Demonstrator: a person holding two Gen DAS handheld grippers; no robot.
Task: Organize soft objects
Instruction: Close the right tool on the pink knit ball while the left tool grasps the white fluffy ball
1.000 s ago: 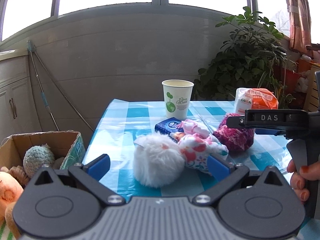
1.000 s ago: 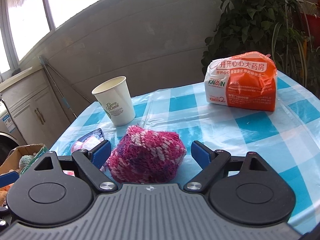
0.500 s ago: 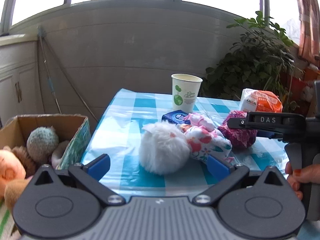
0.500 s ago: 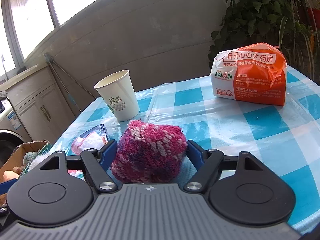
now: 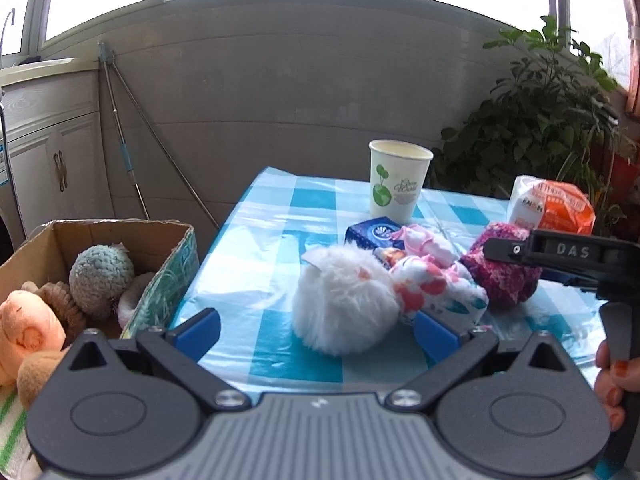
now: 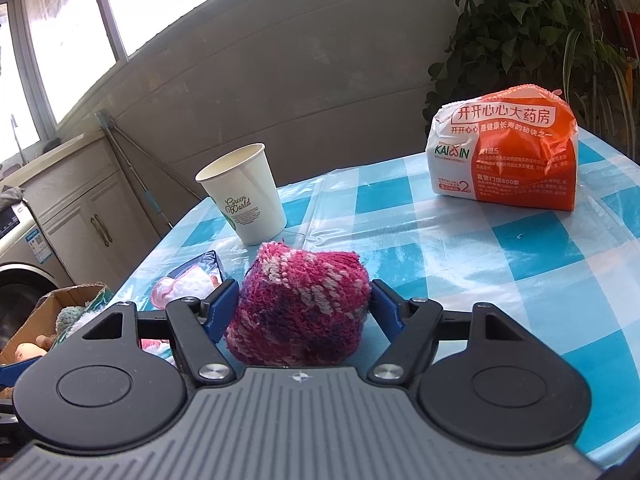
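My right gripper [image 6: 304, 306] is shut on a pink and magenta knitted ball [image 6: 300, 304], which rests on the blue-checked tablecloth [image 6: 500, 248]. The ball also shows in the left wrist view [image 5: 502, 270], with the right gripper [image 5: 560, 256] beside it. My left gripper [image 5: 316, 332] is open and empty, low at the table's near edge, facing a white fluffy ball [image 5: 344, 300] and a floral cloth bundle [image 5: 436, 286]. A cardboard box [image 5: 168, 264] on the left holds a teal knitted ball [image 5: 102, 276] and orange plush toys [image 5: 28, 332].
A paper cup [image 6: 244, 196] stands at the table's back. An orange and white packet [image 6: 508, 148] sits at the back right. A blue tissue pack [image 5: 374, 232] lies behind the soft things. A potted plant [image 5: 540, 140] stands behind the table.
My right gripper's jaws have closed in from either side onto the pink knitted ball. My left gripper has drifted left, so the cardboard box shows more fully.
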